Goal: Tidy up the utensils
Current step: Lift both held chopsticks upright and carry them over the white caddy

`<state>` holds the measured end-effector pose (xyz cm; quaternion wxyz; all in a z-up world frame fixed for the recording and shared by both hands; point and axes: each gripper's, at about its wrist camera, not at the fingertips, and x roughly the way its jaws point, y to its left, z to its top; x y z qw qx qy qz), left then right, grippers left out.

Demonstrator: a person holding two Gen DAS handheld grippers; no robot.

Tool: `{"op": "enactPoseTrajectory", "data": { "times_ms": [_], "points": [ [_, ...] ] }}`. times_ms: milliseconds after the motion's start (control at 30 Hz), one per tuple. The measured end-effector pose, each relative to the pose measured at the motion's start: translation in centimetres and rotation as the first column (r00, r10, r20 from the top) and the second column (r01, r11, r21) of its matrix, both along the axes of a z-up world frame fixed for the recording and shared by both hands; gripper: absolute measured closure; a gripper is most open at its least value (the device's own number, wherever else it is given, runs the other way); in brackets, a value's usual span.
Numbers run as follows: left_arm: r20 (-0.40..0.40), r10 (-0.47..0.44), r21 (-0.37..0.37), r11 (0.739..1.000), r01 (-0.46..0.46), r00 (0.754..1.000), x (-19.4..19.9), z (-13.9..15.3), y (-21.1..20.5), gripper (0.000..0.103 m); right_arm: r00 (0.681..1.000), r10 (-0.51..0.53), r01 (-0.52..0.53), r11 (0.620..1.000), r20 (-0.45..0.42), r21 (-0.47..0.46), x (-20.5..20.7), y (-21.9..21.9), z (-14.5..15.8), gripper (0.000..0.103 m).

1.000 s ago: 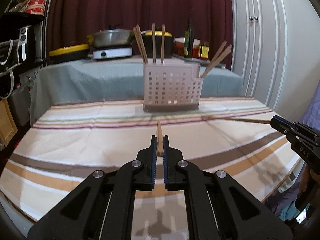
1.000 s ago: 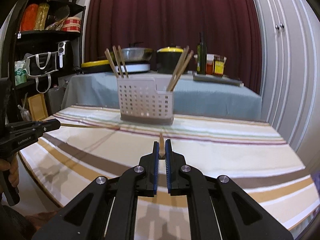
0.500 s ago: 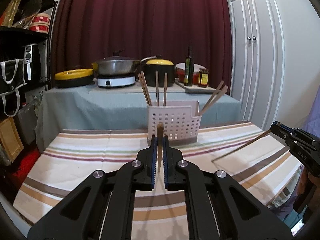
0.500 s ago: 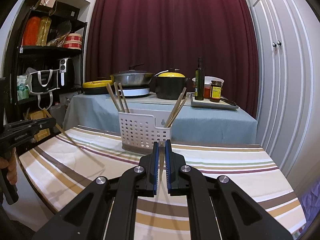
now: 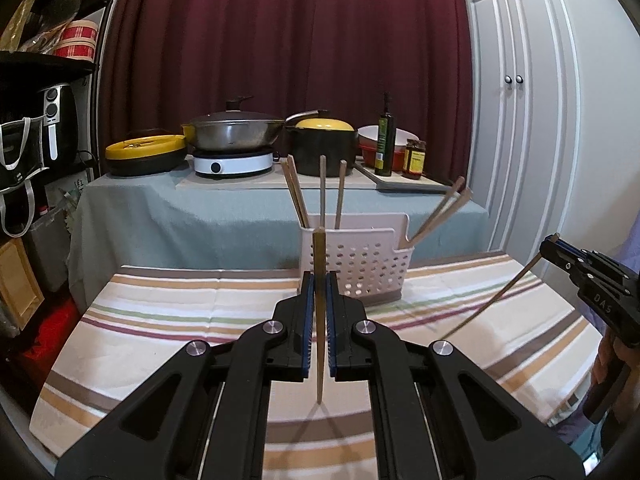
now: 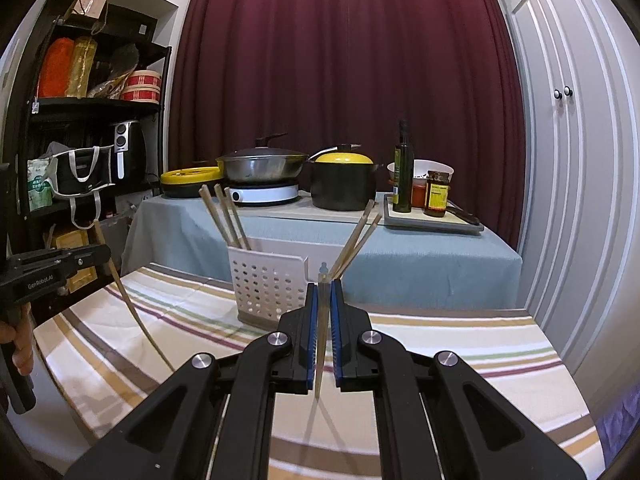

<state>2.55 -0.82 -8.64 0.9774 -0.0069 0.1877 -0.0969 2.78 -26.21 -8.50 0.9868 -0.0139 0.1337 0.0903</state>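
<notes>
A white perforated utensil caddy (image 5: 360, 264) stands at the far side of the striped table, with several wooden chopsticks (image 5: 322, 192) upright in its left compartment and two leaning out of its right one (image 5: 440, 208). My left gripper (image 5: 319, 278) is shut on one chopstick (image 5: 319, 360), held nearly vertical above the cloth in front of the caddy. My right gripper (image 6: 323, 288) is shut on another chopstick (image 6: 319, 360), also upright, before the caddy (image 6: 266, 284). Each gripper shows at the edge of the other view: the right gripper (image 5: 550, 242) and the left gripper (image 6: 96, 254).
The striped tablecloth (image 5: 160, 320) covers the table. Behind it stands a cloth-covered side table (image 5: 180, 216) bearing a wok (image 5: 236, 132), a yellow-lidded pot (image 5: 322, 148), a bottle and jars. A dark shelf unit (image 6: 80, 140) is on the left and white cupboard doors (image 5: 516, 120) on the right.
Both grippers have lifted their chopsticks off the cloth and swung them from lying flat to nearly upright. Both views rose and now look level at the caddy.
</notes>
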Motion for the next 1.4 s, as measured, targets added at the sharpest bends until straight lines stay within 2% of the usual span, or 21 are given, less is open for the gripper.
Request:
{"op": "enactPoseTrajectory", "data": {
  "times_ms": [233,400,700,1200,1400],
  "points": [
    [0.030,0.007,-0.021,1.000,-0.007,1.000,2.5,0.2,-0.2,0.097,1.000,0.004,-0.004,1.000,0.006,0.000,2.0,0.3,0.5,0.096],
    [0.066,0.020,-0.004,1.000,-0.020,0.998,3.2,0.6,-0.4,0.097,1.000,0.000,0.000,1.000,0.006,-0.001,2.9,0.2,0.6,0.096],
    [0.051,0.059,0.006,0.998,-0.059,0.997,5.5,-0.6,0.3,0.097,1.000,-0.016,0.017,1.000,0.006,-0.014,4.4,0.5,1.0,0.095],
    [0.070,0.045,0.014,0.999,-0.046,0.997,6.4,-0.6,0.0,0.097,1.000,-0.010,0.011,0.999,0.019,-0.048,5.3,1.4,1.1,0.095],
    [0.101,0.015,-0.012,1.000,-0.014,0.995,5.9,1.4,-0.3,0.097,1.000,0.011,-0.011,1.000,0.020,-0.016,5.3,1.4,2.0,0.096]
  ]
}}
